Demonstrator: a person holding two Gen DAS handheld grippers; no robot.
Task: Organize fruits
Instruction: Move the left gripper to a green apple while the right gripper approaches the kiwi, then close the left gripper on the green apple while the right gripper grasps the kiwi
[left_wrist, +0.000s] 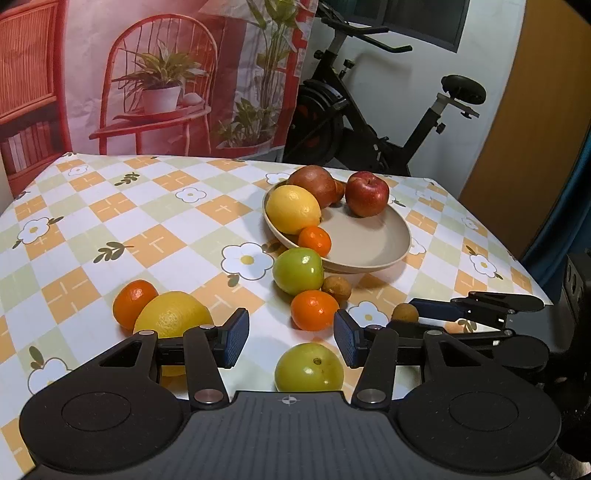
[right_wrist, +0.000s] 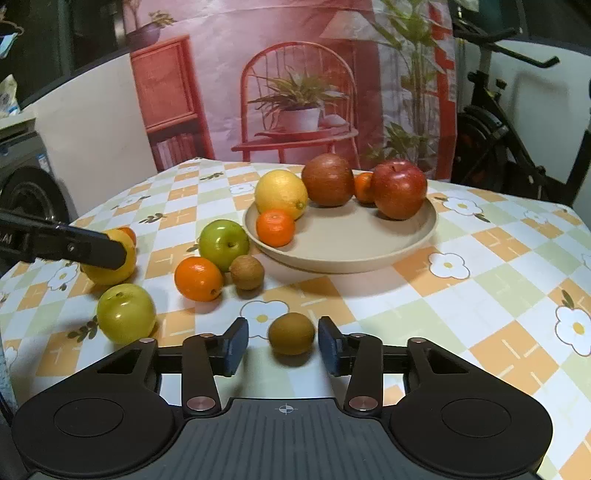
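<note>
Done so far: the beige plate (right_wrist: 343, 254) already carries a lemon (right_wrist: 280, 192), a small orange (right_wrist: 275, 228), a russet-brown round fruit (right_wrist: 328, 179), a second small orange (right_wrist: 364, 187) half hidden behind, and a red apple (right_wrist: 399, 188). The near half of the plate is bare.

Left to do: seven fruits lie loose on the checked tablecloth (right_wrist: 480, 280). By my reading, the job is somewhat under halfway.

Loose fruits, left to right in the right wrist view: a lemon (right_wrist: 110, 269) with an orange (right_wrist: 128, 233) behind it at 9 o'clock of the plate; a yellow-green apple (right_wrist: 126, 313) at 8 o'clock; an orange (right_wrist: 198, 278), a green apple (right_wrist: 224, 244) and a small brown fruit (right_wrist: 246, 272) bunched close by the plate's left rim; a brown kiwi-like fruit (right_wrist: 291, 333) at 6 o'clock, nearest the camera.

Left gripper (left_wrist: 291, 338): jaws part open and empty, no pad touching anything. The yellow-green apple (left_wrist: 309, 368) sits low between the fingers, toward 6 o'clock; an orange (left_wrist: 314, 310) lies just beyond the tips at 12 o'clock; the loose lemon (left_wrist: 173, 318) is outside the left finger at 9 o'clock.

Right gripper (right_wrist: 282, 341): jaws narrowed around the kiwi-like fruit, which lies squarely between the pads. A gap shows on the left side; the right pad looks at or almost at the skin, and I cannot tell whether it touches. No firm grip yet, as I judge it.

Likely step in hand: closing on that brown fruit for the plate at 12 o'clock.
</note>
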